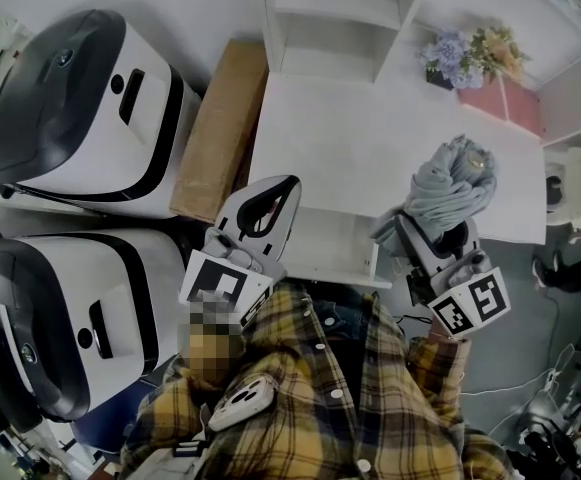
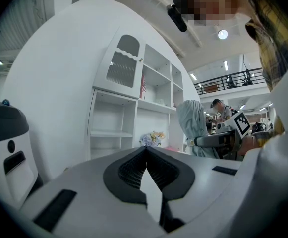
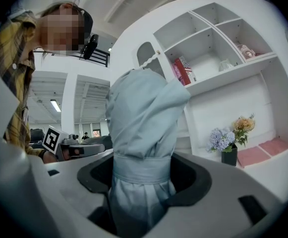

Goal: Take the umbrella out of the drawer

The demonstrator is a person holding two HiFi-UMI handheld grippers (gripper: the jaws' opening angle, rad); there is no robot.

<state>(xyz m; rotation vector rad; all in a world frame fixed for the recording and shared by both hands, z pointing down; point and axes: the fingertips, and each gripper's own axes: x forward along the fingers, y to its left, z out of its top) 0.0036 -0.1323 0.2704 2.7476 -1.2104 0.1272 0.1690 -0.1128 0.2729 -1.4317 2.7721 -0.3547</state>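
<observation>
1. A white-and-black machine stands to the left of the left gripper.
2. The left gripper is clenched, tips together, with nothing between them.
3. The right gripper grasps the folded grey-blue umbrella at its strap; the umbrella rises upright above the jaws.
4. A pot of flowers sits beyond the right gripper, to its right.

- A long-sleeved plaid flannel shirt in yellow and dark checks, with pale round buttons, is worn.
- A small black camera is carried at the head.
- The left gripper is cased in a smooth white shell, with black ribbed pads.
- The right gripper is built alike.
- A cube with black-and-white square markers is fitted on each: left marker cube, right marker cube.
</observation>
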